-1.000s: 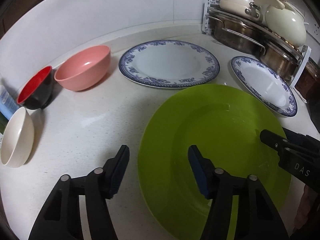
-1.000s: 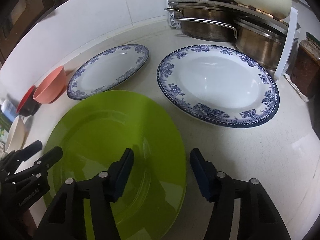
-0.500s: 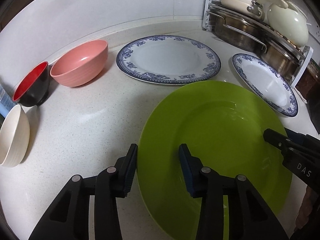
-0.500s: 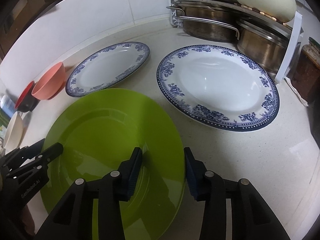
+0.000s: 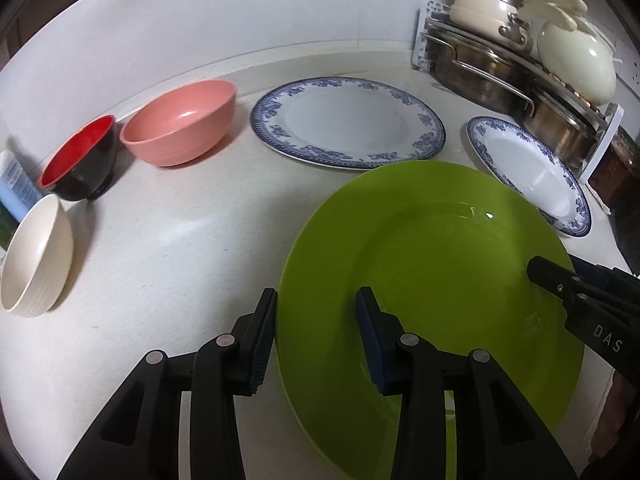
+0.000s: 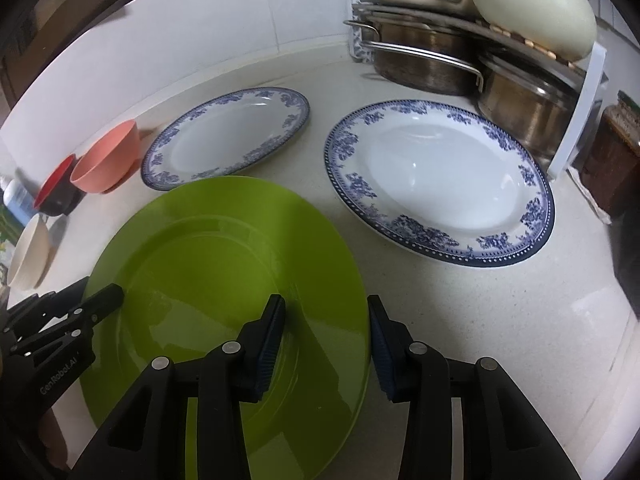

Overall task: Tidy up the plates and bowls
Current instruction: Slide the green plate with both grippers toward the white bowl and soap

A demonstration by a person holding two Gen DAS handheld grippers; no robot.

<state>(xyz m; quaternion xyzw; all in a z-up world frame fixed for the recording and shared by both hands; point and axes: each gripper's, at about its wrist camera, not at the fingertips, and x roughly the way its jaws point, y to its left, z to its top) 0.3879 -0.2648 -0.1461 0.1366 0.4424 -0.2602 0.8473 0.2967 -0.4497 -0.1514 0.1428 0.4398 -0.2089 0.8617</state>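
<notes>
As seen along the left gripper, starting at nine o'clock on a pale counter (image 5: 180, 260): a cream bowl (image 5: 36, 256) near the picture's edge. Just behind it, toward ten o'clock, a blue-and-white bottle (image 5: 16, 188), cut off by the frame. Beside that, a black bowl with a red inside (image 5: 78, 160), upright. Close on its right, near eleven o'clock, a pink bowl (image 5: 180, 124), upright, apart from the wall. At twelve o'clock, a white plate with a blue flowered border (image 5: 344, 120), lying flat.

Filling the middle and down toward five o'clock, a large green plate (image 5: 440, 264), far edge just beside the flowered plate. Cannot tell whether raised off the counter. At six o'clock, the left gripper (image 5: 316, 300), jaws just drawn closer and now clamped across the green plate's left rim: one pad against the outer edge, the other on the inner face.

At two o'clock, a second flowered plate (image 5: 528, 172), flat. Behind it, at one o'clock, a rack of steel pots (image 5: 500, 64) with cream cookware on top.

At four o'clock, the right gripper (image 6: 326, 304), jaws likewise just closed in, pinching the green plate's right rim, one pad inside, one outside.
</notes>
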